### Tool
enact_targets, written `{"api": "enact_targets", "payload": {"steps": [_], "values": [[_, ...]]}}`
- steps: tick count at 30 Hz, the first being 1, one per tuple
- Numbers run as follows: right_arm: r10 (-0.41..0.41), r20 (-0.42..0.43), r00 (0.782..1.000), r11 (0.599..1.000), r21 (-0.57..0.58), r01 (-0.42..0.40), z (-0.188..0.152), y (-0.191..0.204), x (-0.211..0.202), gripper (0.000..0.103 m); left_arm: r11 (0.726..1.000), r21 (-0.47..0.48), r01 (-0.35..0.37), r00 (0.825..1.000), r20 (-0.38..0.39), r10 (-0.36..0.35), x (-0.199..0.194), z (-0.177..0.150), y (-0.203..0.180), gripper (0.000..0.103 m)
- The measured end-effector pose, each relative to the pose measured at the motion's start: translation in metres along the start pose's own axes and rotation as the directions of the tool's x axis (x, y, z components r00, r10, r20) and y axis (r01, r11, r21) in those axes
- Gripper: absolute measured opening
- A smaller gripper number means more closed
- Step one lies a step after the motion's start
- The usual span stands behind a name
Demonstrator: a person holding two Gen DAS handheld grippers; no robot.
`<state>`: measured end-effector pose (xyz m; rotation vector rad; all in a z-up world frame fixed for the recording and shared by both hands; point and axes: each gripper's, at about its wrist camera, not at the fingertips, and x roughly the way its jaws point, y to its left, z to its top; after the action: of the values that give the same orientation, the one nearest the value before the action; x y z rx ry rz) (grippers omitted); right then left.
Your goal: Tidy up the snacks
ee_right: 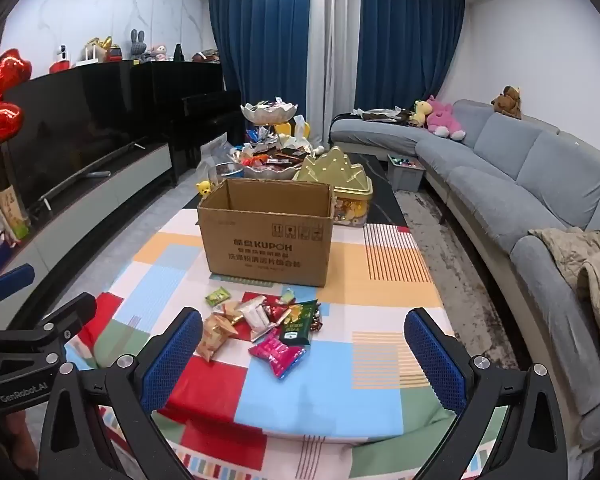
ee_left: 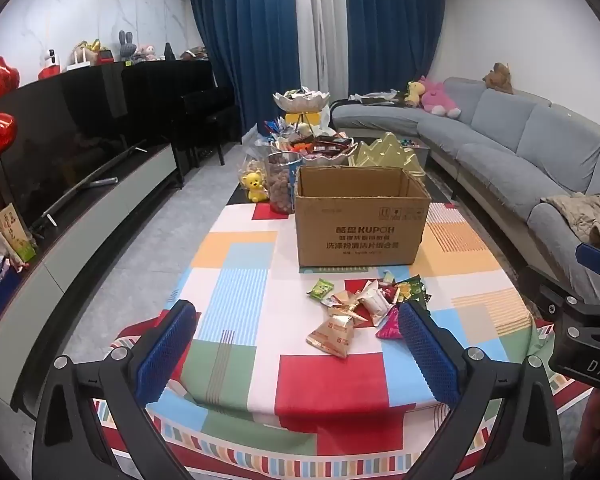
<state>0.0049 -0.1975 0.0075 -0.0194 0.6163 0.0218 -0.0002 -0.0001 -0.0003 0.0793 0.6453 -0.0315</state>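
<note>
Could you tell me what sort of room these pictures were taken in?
Most likely a home living room: a long grey sofa with plush toys along one wall, a large television opposite, and a table with a patchwork cloth between them.

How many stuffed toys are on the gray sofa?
3. A yellow plush and a pink plush sit together on the far seat; a brown plush perches on the sofa backrest. Others may be hidden.

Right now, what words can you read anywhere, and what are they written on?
"KUPOH": on the brown cardboard box, with Chinese lines under it too blurred to read.
"GenRobot.AI": on the black left gripper body.
"DAS": on the black right gripper body, cut off.
Snack packets: print too small.
</note>
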Motion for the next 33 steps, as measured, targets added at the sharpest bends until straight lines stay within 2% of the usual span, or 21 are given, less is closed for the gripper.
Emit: {"api": "enact_targets", "payload": {"steps": [33], "values": [[-0.030, 0.032, 0.999, 0.999, 0.015, 0.030, 0.002, -0.005, -0.017, 0.102, 1.000, -0.021, 0.017, 1.000, 0.023, -0.016, -0.012, -0.004, -0.001, 0.103]]}}
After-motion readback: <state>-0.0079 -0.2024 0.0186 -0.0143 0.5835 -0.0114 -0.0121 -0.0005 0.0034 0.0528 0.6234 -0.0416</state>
